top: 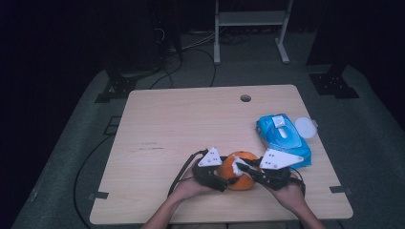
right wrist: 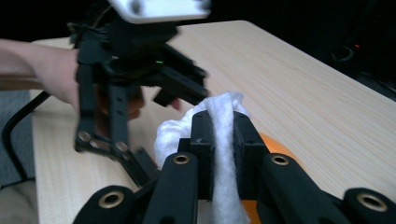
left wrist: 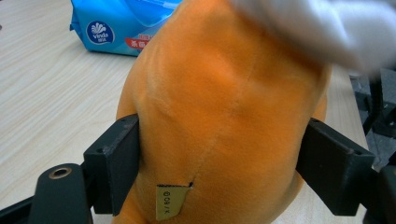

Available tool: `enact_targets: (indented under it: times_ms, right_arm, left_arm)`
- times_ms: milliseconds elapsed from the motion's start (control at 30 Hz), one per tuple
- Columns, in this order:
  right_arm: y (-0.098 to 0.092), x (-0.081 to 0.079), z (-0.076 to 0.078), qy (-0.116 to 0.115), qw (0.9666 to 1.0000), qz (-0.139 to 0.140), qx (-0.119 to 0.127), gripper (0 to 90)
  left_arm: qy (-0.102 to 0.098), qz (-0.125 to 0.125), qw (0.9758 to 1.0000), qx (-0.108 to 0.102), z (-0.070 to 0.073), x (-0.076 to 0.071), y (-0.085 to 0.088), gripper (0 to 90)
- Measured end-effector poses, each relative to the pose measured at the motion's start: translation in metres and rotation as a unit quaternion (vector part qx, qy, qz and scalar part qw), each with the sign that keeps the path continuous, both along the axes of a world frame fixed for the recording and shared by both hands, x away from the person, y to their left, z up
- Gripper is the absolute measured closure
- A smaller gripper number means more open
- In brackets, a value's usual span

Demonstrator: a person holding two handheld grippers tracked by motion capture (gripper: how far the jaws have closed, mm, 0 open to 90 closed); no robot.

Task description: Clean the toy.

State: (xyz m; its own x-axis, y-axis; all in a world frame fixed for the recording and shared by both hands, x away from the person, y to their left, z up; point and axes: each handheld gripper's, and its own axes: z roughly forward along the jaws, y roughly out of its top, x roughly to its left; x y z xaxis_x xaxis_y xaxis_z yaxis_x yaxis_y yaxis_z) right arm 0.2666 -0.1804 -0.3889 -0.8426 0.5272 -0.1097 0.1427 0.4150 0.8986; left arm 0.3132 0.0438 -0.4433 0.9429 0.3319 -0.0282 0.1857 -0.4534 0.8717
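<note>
Orange plush is what we are working on: a rounded soft toy [top: 240, 172] sits on the tabletop [top: 191, 124] near its front edge, between our two hands. Our left gripper [left wrist: 219, 163] has the toy between its fingers [left wrist: 116, 163], which press into the pile on both flanks, so the toy is held steady. Our right gripper [right wrist: 219, 135] has its fingers [right wrist: 203, 140] pinched narrow on a white wipe [right wrist: 219, 154], and that wipe lies against the top of the toy.

To do this wiping well, we judge that the left hand should keep a firm but gentle hold, since the stuffing gives way and a hard squeeze would only fold the body. With the right hand we would stroke along the nap, in short passes, letting the loose fold of the wipe do the rubbing instead of the hard fingertips. We would also keep clear of the small tan label [left wrist: 170, 200] sewn into the seam low on the toy.

As for surfaces, the plush is short, velvety and matte, with a faint seam down its middle. The wipe looks fibrous and crumpled, probably damp. Behind the toy, to the right, a glossy blue wipes pack [top: 282, 138] lies on the pale wood-grain tabletop, and a round white lid [top: 305, 128] rests just beside it.
</note>
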Motion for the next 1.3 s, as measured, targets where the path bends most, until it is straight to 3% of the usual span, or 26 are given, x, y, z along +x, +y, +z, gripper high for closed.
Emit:
enact_targets:
  times_ms: [100,167,333,467,500,567,633,733,767,800,900,1000,1100,1200,1300]
  right_arm:
    - [0.004,0.001,-0.001,-0.003,0.9999,0.004,-0.010,80.3]
    - [-0.005,0.004,0.000,0.003,1.0000,-0.009,0.001,80.2]
    - [-0.033,0.007,-0.002,0.014,0.9991,-0.037,0.017,80.2]
    - [-0.034,0.005,0.003,0.004,0.9987,-0.042,0.028,80.3]
    - [-0.033,0.004,0.005,0.002,0.9985,-0.042,0.036,80.3]
    - [-0.033,0.007,0.008,0.003,0.9974,-0.036,0.063,80.4]
    - [-0.030,0.010,0.010,0.010,0.9964,-0.029,0.078,80.4]
    - [-0.023,0.016,0.004,0.021,0.9971,-0.025,0.069,80.3]
    - [-0.022,0.018,-0.001,0.028,0.9972,-0.025,0.064,80.3]
    - [-0.021,0.021,-0.007,0.039,0.9974,-0.027,0.055,80.3]
    - [-0.023,0.023,-0.015,0.052,0.9967,-0.034,0.052,80.4]
    - [-0.015,0.017,-0.009,0.033,0.9981,-0.039,0.033,80.4]
    - [0.001,0.012,-0.007,0.017,0.9994,-0.020,0.022,80.3]
    - [0.007,0.010,-0.007,0.015,0.9996,-0.018,0.018,80.3]
    - [-0.003,0.014,-0.010,0.022,0.9994,-0.021,0.019,80.4]
  left_arm:
    - [0.002,0.003,1.0000,-0.004,0.000,-0.001,0.001,26.0]
    - [0.017,0.012,0.9995,-0.025,0.001,-0.002,0.002,31.8]
    - [0.009,0.014,0.9990,-0.042,0.006,-0.005,-0.001,39.7]
    - [0.015,0.013,0.9980,-0.060,0.019,-0.007,0.004,42.5]
    - [0.009,0.012,0.9979,-0.062,0.025,-0.008,0.006,42.6]
    - [-0.012,0.018,0.9983,-0.054,0.034,-0.011,0.011,42.8]
    - [-0.013,0.022,0.9986,-0.046,0.037,-0.010,0.016,42.8]
    - [-0.008,0.024,0.9995,-0.018,0.034,-0.008,0.021,42.2]
    - [-0.008,0.024,0.9995,-0.018,0.034,-0.008,0.021,41.8]
    - [-0.006,0.023,0.9997,0.004,0.028,-0.006,0.020,41.0]
    - [-0.007,0.027,0.9996,0.006,0.025,-0.006,0.015,36.8]
    - [-0.010,0.030,0.9994,0.010,0.023,-0.006,0.009,31.2]
    - [-0.018,0.033,0.9991,0.017,0.021,-0.008,0.003,27.9]
    - [-0.013,0.038,0.9992,0.005,0.019,-0.008,0.005,27.6]
    - [-0.021,0.021,0.9995,-0.005,0.020,-0.007,0.008,22.2]
